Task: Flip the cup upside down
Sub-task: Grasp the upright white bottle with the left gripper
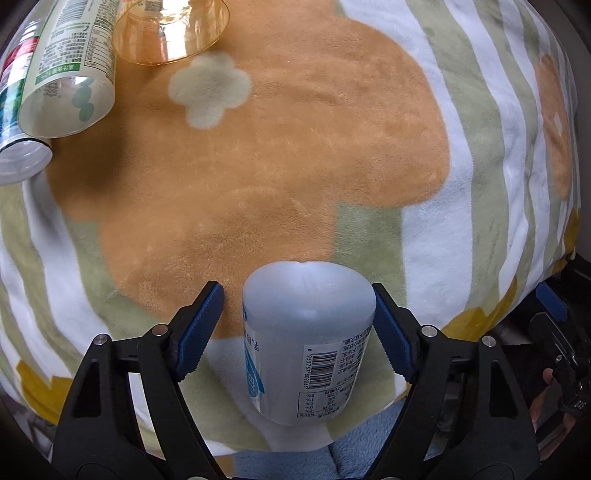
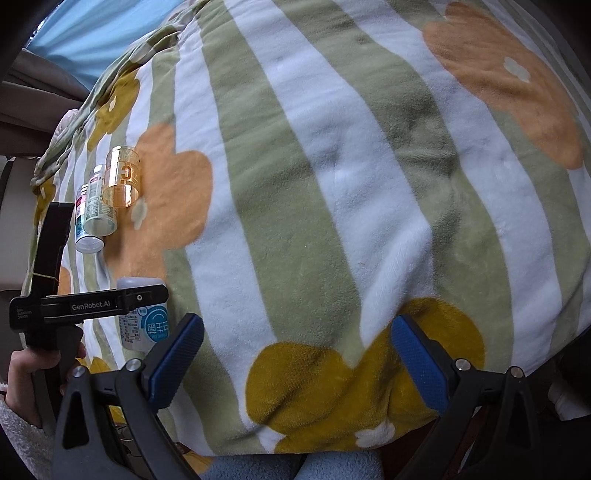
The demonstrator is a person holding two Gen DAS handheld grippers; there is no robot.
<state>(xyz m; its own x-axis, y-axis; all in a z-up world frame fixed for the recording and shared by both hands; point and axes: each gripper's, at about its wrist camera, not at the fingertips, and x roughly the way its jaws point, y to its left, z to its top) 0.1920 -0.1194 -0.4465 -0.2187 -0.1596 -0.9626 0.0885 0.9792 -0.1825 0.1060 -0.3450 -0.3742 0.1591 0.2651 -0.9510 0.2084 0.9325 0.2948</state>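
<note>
A frosted translucent cup (image 1: 308, 332) with a blue label and barcode stands on the blanket with its closed base up. My left gripper (image 1: 295, 295) is open around it. The left pad (image 1: 201, 328) stands clear of the cup wall and the right pad (image 1: 391, 339) sits right against it. The right wrist view shows the same cup (image 2: 144, 325) at the far left, partly hidden behind the left gripper (image 2: 92, 302), which a hand (image 2: 26, 363) holds. My right gripper (image 2: 297, 325) is open over the blanket's near edge with nothing between its fingers.
A striped green and white blanket (image 1: 295, 166) with orange flowers covers the surface. At the far left lie an amber cup (image 1: 170, 33), a green-labelled cup (image 1: 70, 74) and a red and green labelled one (image 1: 18, 147). The blanket edge drops off at the right (image 1: 554, 266).
</note>
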